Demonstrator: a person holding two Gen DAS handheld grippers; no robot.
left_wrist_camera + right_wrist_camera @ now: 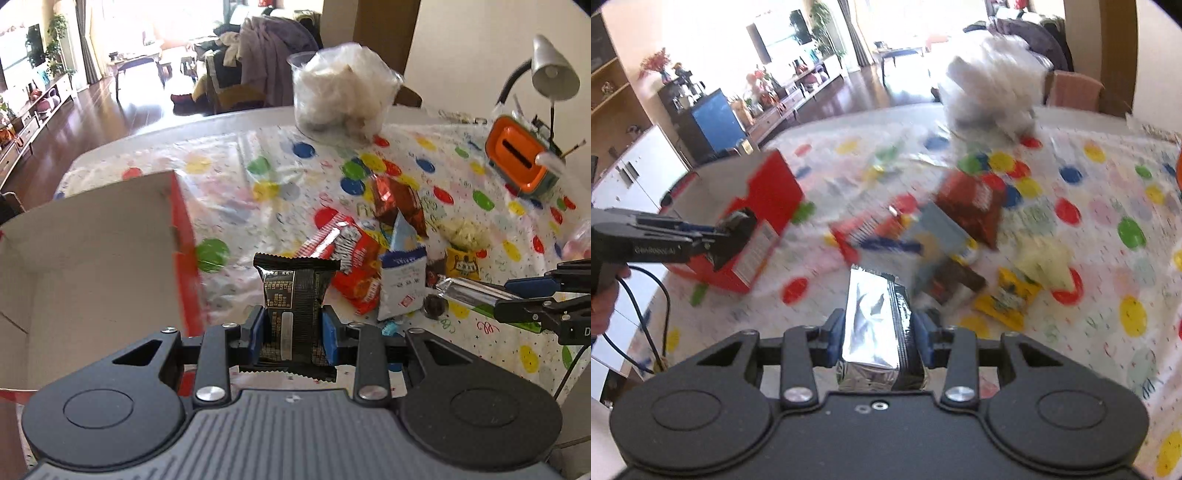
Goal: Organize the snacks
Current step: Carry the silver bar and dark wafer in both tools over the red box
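While left gripper (293,326) clamps black packet (293,291), right gripper (877,332) clamps silver packet (873,325).

One red box (92,266), two held packets – black (295,291), silver (873,325) – one lamp (550,74), one filled plastic bag (343,92)

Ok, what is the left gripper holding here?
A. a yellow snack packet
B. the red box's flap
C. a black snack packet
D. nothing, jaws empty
C: in the left wrist view the left gripper has its blue pads pressed on both sides of a black snack packet, beside the open red box.
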